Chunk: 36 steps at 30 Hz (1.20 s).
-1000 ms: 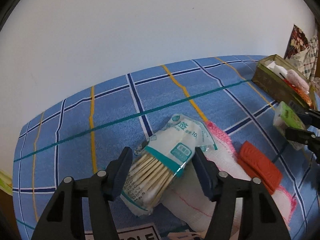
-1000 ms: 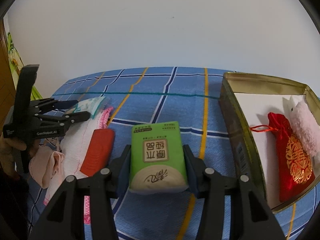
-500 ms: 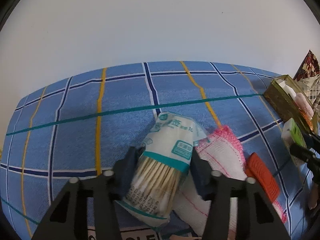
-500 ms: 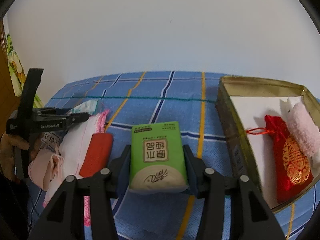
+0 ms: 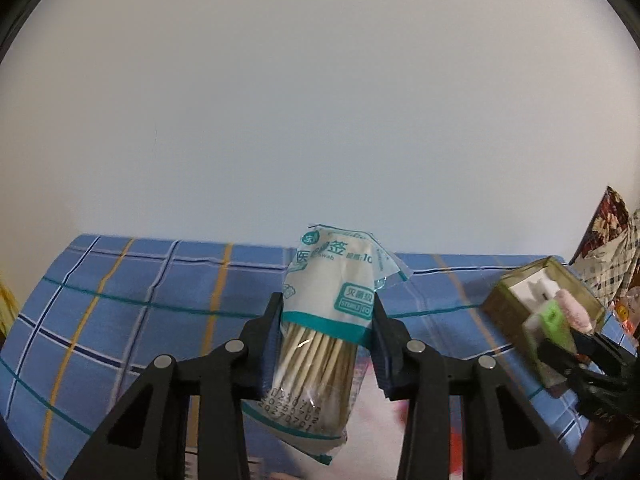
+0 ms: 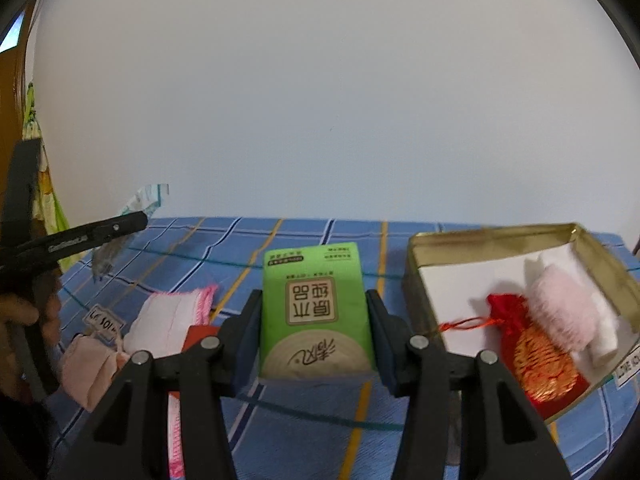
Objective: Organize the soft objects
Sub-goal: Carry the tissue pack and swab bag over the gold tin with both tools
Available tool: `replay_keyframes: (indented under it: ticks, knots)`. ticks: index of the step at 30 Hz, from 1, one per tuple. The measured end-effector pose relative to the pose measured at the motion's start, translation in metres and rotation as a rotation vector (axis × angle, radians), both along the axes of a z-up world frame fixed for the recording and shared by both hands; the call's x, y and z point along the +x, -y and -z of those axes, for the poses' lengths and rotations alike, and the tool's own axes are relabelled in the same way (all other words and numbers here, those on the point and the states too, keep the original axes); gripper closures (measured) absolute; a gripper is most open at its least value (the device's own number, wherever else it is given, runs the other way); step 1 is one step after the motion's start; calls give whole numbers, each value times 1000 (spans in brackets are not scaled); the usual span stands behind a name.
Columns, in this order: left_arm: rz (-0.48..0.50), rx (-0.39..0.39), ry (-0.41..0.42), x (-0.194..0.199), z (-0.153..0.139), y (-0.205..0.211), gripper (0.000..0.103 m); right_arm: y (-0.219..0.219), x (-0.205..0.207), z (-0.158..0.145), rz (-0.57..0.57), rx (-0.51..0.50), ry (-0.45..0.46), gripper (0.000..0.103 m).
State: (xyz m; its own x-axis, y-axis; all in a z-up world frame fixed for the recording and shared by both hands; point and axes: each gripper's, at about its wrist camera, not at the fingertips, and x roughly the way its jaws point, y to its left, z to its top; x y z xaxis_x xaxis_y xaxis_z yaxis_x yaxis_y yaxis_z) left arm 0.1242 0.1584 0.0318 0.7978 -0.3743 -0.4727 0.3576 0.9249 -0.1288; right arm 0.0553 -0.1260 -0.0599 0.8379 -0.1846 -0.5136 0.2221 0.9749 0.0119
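Against the blue plaid cloth (image 6: pixel 304 240) as landmark: 1 second ago the cotton swab pack (image 5: pixel 320 340) lay on it between wide jaws; now the left gripper (image 5: pixel 326 344) has its jaws closing onto the pack, pads touching both sides, and the pack is lifted clear of the cloth. To the right, the right gripper (image 6: pixel 314 320) holds the green tissue pack (image 6: pixel 316 308) as before, now raised above the cloth beside the gold tin (image 6: pixel 496 236). Inside the tin lie a red pouch (image 6: pixel 536 356) and a pink fluffy thing (image 6: pixel 560 312). The pack's lower end hides the white towel (image 6: pixel 168 320); the red item underneath is blurred.
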Motion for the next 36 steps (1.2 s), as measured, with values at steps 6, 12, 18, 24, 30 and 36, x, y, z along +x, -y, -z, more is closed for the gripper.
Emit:
replay_keyframes:
  ticks: [6,12,18,24,30,36]
  knots:
    - [-12,20,52,-33,-6,51,61,1,-8,-7,48,-52,41,53]
    - [-27,13,64,-49,-3,89,61,1,-12,-11,59,-60,49,53]
    - [-34,40,56,-57,5,105,61,11,-24,-14,70,-71,61,53]
    - [-46,51,46,-60,13,121,61,29,-38,-18,90,-45,69,53]
    - [-52,53,32,-63,18,133,61,44,-52,-22,107,-56,78,53]
    - [-66,41,37,-66,18,140,61,58,-63,-27,123,-61,93,53]
